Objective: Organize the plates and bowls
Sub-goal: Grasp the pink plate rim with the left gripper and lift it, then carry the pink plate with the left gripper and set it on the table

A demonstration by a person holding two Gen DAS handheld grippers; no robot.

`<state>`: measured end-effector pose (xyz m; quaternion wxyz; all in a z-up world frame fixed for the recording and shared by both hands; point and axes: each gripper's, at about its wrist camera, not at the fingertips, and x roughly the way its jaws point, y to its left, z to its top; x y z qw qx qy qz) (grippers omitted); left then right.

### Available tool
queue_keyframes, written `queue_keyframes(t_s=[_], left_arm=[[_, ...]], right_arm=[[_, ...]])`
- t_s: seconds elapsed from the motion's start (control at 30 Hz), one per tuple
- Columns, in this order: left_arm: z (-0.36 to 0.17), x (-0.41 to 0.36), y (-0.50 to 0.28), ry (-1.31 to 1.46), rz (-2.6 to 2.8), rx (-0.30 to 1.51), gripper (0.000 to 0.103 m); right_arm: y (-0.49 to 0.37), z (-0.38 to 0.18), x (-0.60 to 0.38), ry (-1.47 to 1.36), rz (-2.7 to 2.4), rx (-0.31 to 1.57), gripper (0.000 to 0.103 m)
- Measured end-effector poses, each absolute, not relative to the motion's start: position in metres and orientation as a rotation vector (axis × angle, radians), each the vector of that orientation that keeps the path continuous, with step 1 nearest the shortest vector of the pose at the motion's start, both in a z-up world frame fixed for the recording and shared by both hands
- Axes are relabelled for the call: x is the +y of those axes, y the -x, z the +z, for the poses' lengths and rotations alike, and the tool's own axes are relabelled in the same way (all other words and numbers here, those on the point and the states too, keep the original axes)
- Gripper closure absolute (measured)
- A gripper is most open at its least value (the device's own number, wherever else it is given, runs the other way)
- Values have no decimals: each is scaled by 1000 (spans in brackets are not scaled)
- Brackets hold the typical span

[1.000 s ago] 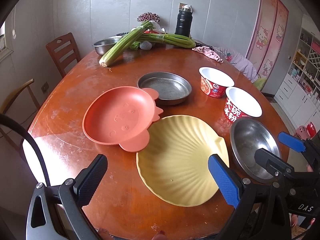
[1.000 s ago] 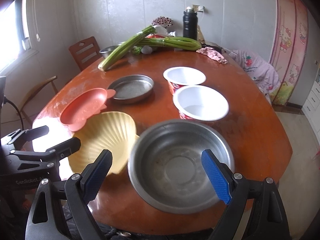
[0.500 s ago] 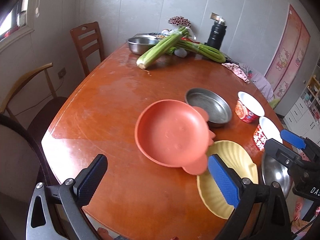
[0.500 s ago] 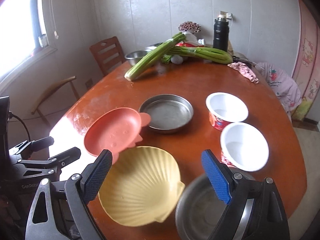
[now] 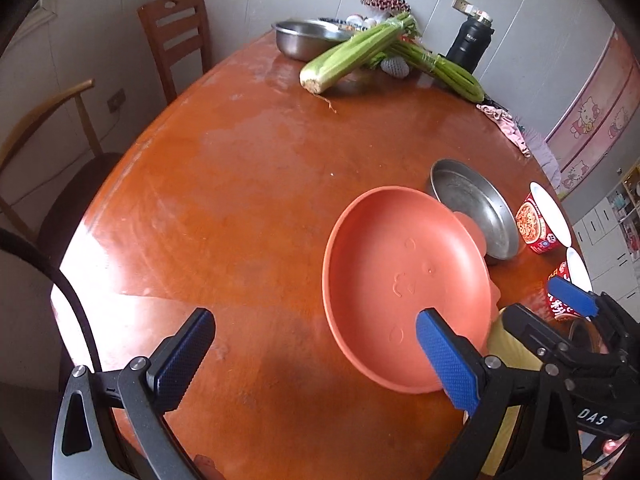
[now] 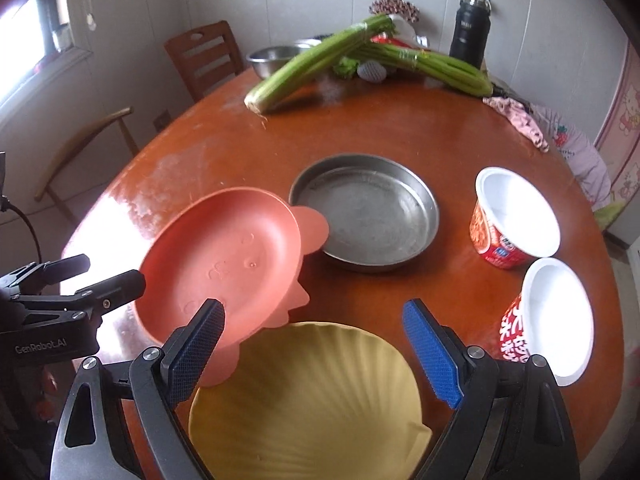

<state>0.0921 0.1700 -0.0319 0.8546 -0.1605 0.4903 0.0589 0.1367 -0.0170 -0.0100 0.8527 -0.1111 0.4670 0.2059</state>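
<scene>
Both our left gripper (image 5: 314,356) and right gripper (image 6: 314,344) are wide open and empty, so we'd grab the pink plate (image 6: 224,264) by its near rim, since it's propped on the yellow plate (image 6: 308,404) near the bench (image 5: 240,184) front edge, with plenty of bare room off left.

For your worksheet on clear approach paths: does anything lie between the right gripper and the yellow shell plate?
Nothing visible does. The right gripper hangs open directly over the yellow shell plate; only the orange plate's scalloped edge overlaps the shell plate's left rim.
</scene>
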Motion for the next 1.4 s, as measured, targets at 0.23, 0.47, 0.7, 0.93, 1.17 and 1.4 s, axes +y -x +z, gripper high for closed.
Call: queue_keyframes(t_s=[0.23, 0.47, 0.7, 0.93, 1.17, 1.4], left_arm=[[-40, 164, -103, 365, 93, 1039, 7], [-49, 161, -111, 384, 83, 1073, 37], [-50, 157, -113, 394, 76, 1064, 58], [-38, 166, -111, 385, 101, 1030, 58], [-26, 185, -116, 365, 134, 1001, 59], [-28, 196, -126, 361, 142, 996, 59]], right_arm=[[-154, -30, -7, 250, 443, 1042, 43], [-157, -37, 3, 263, 485, 1034, 51], [-154, -41, 13, 269, 545, 1043, 60], [-141, -33, 21, 282, 574, 1021, 60], [-131, -13, 33, 232, 615, 984, 60], [-128, -18, 47, 209, 625, 1012, 60]])
